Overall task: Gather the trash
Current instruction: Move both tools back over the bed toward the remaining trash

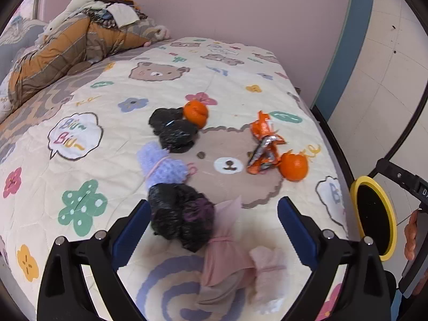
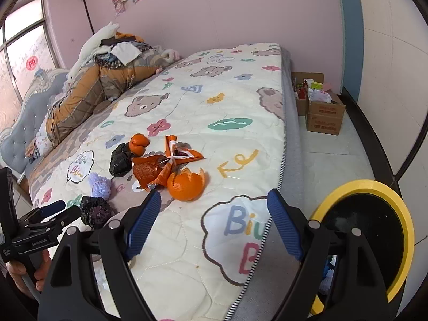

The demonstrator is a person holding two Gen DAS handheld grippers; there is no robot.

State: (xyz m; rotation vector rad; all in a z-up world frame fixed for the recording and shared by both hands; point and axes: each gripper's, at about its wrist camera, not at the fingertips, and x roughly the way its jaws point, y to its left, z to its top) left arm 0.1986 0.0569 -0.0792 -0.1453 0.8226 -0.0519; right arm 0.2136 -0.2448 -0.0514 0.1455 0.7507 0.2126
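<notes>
On the bear-print quilt (image 1: 112, 85) lie two pieces of orange peel (image 1: 293, 166) (image 1: 196, 113), a torn orange wrapper (image 1: 263, 144), crumpled black bags (image 1: 174, 132) and a purple fluffy bundle (image 1: 160, 165). My left gripper (image 1: 214, 202) is open over the near edge. Another black bag (image 1: 179, 216) lies against its left finger, and pink tied cloth bundles (image 1: 224, 243) lie between the fingers. My right gripper (image 2: 214, 195) is open above the bed's corner with nothing between its fingers. The nearer orange peel (image 2: 186, 184) and the wrapper (image 2: 160, 165) lie just beyond its left finger.
A black bin with a yellow rim (image 2: 369, 240) stands on the floor beside the bed corner. Cardboard boxes (image 2: 323, 112) sit by the wall past the mattress. A heap of folded bedding and clothes (image 2: 93, 85) fills the bed's far end. A hand (image 2: 40, 270) holds the left gripper's handle.
</notes>
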